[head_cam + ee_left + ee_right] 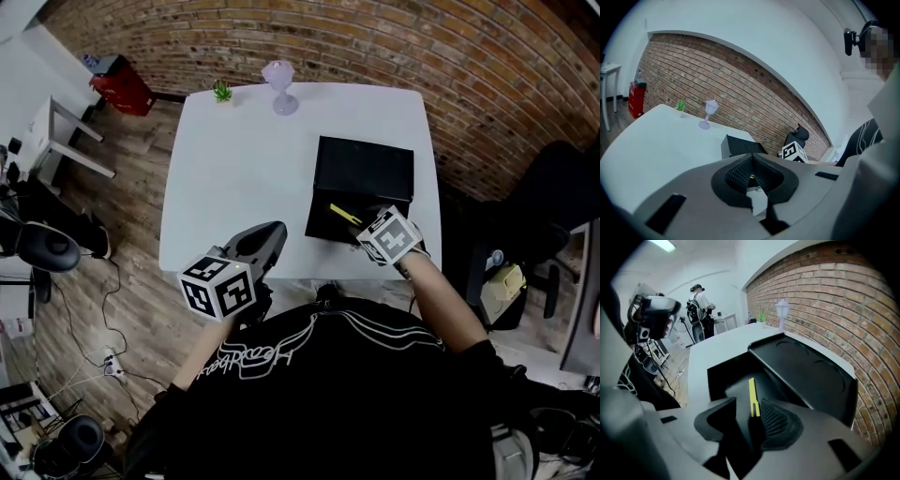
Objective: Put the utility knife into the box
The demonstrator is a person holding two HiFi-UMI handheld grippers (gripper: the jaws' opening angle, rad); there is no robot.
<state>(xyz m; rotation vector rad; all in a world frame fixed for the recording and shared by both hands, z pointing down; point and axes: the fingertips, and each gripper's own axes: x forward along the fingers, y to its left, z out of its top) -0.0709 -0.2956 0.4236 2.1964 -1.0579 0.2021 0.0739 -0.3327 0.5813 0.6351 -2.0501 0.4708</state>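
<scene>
As we look down on the one white table [234,169], everything gets placed off the single black box [319,220], which sits on the right half of the tabletop with its lid thrown back toward the brick wall.

Far off to the box's left, on the wooden floor, one red case [122,86]. Closer in, at the table's far edge, one small green plant [222,91], and just to its right one pale purple goblet [279,86], standing upright. Both are well apart from the box.

Two grippers in play. The left gripper [267,234] hangs over the table's near edge, left of the box and clear of it. Its own camera shows the ribbed pads [740,173] pressed together with nothing between them, and past the tips you catch the box and the other gripper's marker cube.

Now the box itself: open, dark inside, and in it one utility knife [345,214], a yellow strip lying at a slant near the box's near right corner.

At the box's near right corner comes the right gripper [375,232]. From its camera, the jaws of the right gripper [747,411] stand apart, and the utility knife [752,397] runs out from the gap, inside the box [722,373]. Whether either pad touches the knife, I can't tell.

Right of the box, off the table, one black chair [553,187].
</scene>
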